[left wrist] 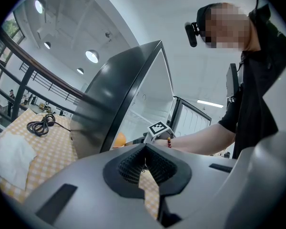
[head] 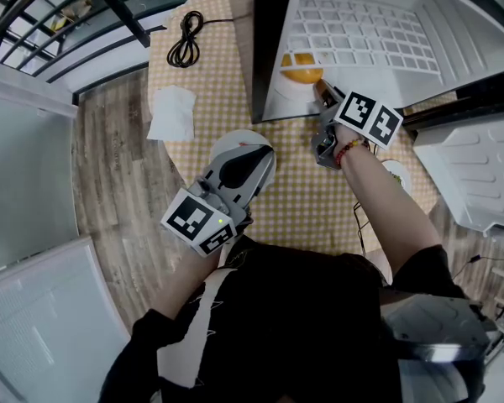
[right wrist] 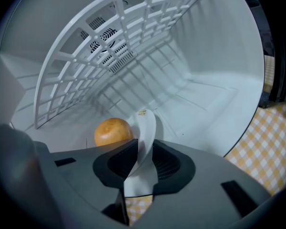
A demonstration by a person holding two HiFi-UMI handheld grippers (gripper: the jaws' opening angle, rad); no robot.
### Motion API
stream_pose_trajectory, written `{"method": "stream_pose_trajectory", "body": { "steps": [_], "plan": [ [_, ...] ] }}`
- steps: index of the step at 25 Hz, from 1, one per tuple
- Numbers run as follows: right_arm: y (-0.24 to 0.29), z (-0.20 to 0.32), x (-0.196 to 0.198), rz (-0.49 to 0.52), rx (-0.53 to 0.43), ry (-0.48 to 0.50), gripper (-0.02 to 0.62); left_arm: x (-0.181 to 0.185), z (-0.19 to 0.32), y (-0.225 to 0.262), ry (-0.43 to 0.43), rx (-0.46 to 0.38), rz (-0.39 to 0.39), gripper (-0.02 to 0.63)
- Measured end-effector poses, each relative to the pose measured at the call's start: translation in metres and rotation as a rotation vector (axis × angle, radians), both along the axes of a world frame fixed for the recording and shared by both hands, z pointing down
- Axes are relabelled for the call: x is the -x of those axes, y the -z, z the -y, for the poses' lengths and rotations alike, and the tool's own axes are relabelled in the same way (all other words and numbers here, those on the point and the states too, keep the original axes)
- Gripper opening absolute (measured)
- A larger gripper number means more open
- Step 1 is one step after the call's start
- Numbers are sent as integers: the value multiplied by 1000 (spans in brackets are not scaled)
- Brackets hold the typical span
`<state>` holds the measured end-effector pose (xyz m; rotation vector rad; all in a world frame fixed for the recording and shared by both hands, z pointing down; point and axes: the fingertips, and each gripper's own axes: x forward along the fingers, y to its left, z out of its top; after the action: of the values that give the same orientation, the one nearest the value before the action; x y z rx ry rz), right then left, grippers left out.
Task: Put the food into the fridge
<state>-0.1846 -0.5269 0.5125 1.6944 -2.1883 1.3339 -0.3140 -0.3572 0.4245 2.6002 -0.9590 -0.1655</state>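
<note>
While the orange (right wrist: 113,131) sits inside the fridge (right wrist: 205,94), the right gripper (right wrist: 143,152) loosely straddles the plate (right wrist: 146,127) rim (left gripper (left wrist: 144,162) closed, empty, outside it).

Table (head: 227,99), yellow-checked cloth. Carries: coiled black cable (head: 185,40), toward far edge; white napkin (head: 172,112), at left edge; mini fridge (head: 454,40), door open, right side.

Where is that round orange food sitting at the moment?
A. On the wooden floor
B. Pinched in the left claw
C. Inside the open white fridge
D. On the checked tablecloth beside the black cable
C: the right gripper view shows the orange food behind the rim of a white plate, enclosed by the white walls of the fridge.
</note>
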Motion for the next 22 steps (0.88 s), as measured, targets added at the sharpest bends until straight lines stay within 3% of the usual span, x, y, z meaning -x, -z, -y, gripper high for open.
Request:
{"method": "stream_pose_trajectory", "body": {
  "steps": [16,22],
  "plan": [
    [-1,7,-6,-162,-58,63,110,1,-1,-7,9,9,23,14],
    [-1,6,-6,-170,-60,63,112,0,-1,-8,10,14,17,14]
  ]
}}
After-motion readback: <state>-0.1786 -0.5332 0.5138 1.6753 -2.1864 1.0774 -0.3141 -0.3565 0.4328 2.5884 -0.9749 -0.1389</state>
